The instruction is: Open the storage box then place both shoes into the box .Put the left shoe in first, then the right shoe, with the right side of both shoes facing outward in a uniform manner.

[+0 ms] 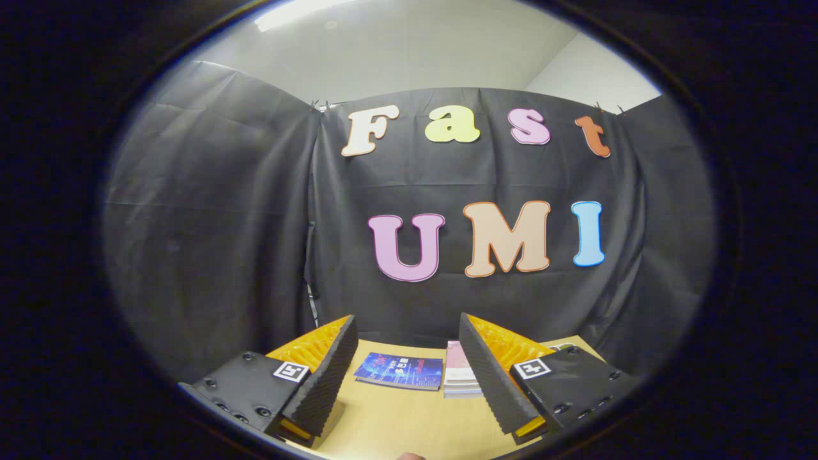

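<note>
Nearest, the gripper (409, 358) is held level above a wooden table (396, 421), and its fingers are spread wide apart with nothing caught between them; that wide gap is judged to suit a reach for something bulky rather than a fine pinch. Just ahead, seen through the gap, a blue booklet (399, 370) is laid flat on the table, and a short stack of pale books (457, 377) is set beside it, partly covered by the right finger. Neither is part of the task, so both are probably laid aside at the table's back. Beyond them the booth's black cloth is hung as a wall. Where the storage box and the two shoes lie cannot be told, so the stage of the task is left unjudged.
</note>
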The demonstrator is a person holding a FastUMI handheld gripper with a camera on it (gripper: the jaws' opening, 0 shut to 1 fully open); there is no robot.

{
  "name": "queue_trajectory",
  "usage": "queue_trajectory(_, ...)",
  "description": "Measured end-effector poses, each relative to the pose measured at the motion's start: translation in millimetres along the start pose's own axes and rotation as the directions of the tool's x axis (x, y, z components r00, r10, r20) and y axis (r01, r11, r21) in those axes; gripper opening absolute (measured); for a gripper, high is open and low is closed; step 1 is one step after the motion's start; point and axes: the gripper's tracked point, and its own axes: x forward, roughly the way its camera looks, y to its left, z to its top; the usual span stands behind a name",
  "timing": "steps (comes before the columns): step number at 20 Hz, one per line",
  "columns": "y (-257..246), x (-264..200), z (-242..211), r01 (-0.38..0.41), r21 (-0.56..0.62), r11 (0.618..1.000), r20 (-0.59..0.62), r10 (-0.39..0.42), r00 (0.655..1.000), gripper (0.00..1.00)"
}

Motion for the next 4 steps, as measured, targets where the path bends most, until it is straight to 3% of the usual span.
queue_trajectory(4,-3.1,1.1,-7.0,-0.005,-0.002,1.000,-0.013,0.005,1.000,1.00)
